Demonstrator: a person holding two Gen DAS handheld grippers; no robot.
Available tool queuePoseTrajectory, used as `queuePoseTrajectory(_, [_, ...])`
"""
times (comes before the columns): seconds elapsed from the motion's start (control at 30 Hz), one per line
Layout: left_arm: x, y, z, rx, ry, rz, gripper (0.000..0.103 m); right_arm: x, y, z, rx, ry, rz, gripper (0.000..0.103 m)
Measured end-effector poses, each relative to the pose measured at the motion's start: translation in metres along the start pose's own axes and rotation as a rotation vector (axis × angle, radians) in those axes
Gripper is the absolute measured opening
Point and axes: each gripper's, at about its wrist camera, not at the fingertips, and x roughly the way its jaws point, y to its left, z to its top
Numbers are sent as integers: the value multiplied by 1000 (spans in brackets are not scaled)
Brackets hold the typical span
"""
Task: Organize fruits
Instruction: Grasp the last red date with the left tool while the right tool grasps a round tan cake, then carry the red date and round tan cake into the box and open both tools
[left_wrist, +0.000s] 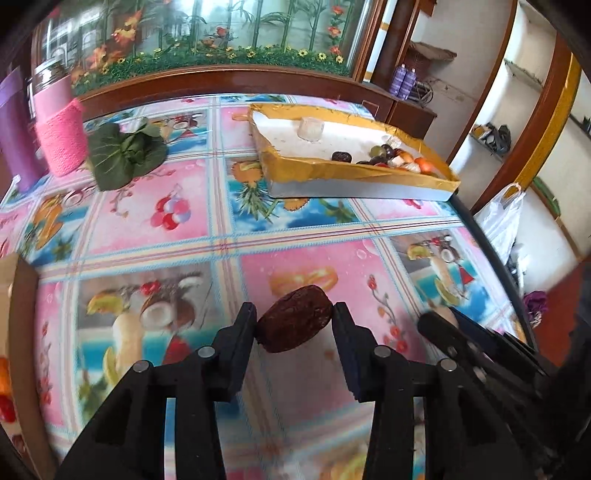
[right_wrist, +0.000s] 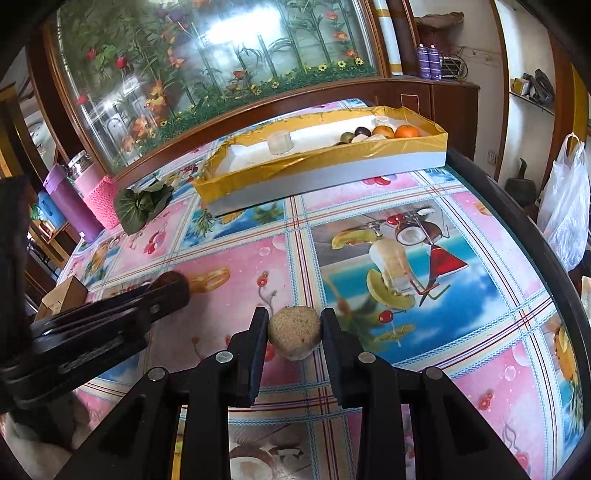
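Observation:
My left gripper (left_wrist: 294, 318) is shut on a dark brown wrinkled fruit (left_wrist: 293, 318) and holds it above the patterned tablecloth. My right gripper (right_wrist: 294, 330) is shut on a tan speckled round fruit (right_wrist: 294, 332). The right gripper also shows at the right edge of the left wrist view (left_wrist: 443, 325); the left gripper shows at the left of the right wrist view (right_wrist: 166, 291). A gold-rimmed white tray (left_wrist: 354, 173) at the far side of the table holds several fruits (left_wrist: 391, 157) at its right end, with oranges (right_wrist: 406, 131) among them, and a clear cup (right_wrist: 279, 143).
A green leafy vegetable (left_wrist: 123, 153) lies at the far left beside a pink-sleeved jar (left_wrist: 59, 122) and a purple bottle (right_wrist: 70, 199). A painted glass cabinet (right_wrist: 207, 74) stands behind the table. A white plastic bag (right_wrist: 565, 206) hangs past the table's dark right edge (right_wrist: 535, 229).

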Motion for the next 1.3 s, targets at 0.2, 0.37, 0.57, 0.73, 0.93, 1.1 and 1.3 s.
queuePoseTrajectory(0.2, [-77, 56, -38, -124, -69, -5, 41, -7, 8, -2, -29, -43, 4, 30])
queuePoseTrajectory(0.37, [-144, 128, -82, -236, -142, 120, 41, -12, 24, -5, -64, -49, 10, 31])
queuePoseTrajectory(0.57, [-193, 218, -134, -409, -173, 301, 41, -41, 84, -18, -118, -26, 161, 31])
queuePoseTrajectory(0.73, [-205, 257, -159, -501, -172, 331, 42, -53, 169, -41, -253, 19, 287, 31])
queuePoseTrajectory(0.93, [-203, 270, -159, -497, -160, 333, 41, -47, 261, -81, -415, 107, 394, 32])
queuePoseTrajectory(1.1, [-197, 274, -136, -459, -148, 304, 41, -35, 309, -103, -515, 142, 408, 32])
queuePoseTrajectory(1.3, [-172, 280, -108, -436, -98, 265, 41, -9, 330, -99, -570, 117, 323, 32])
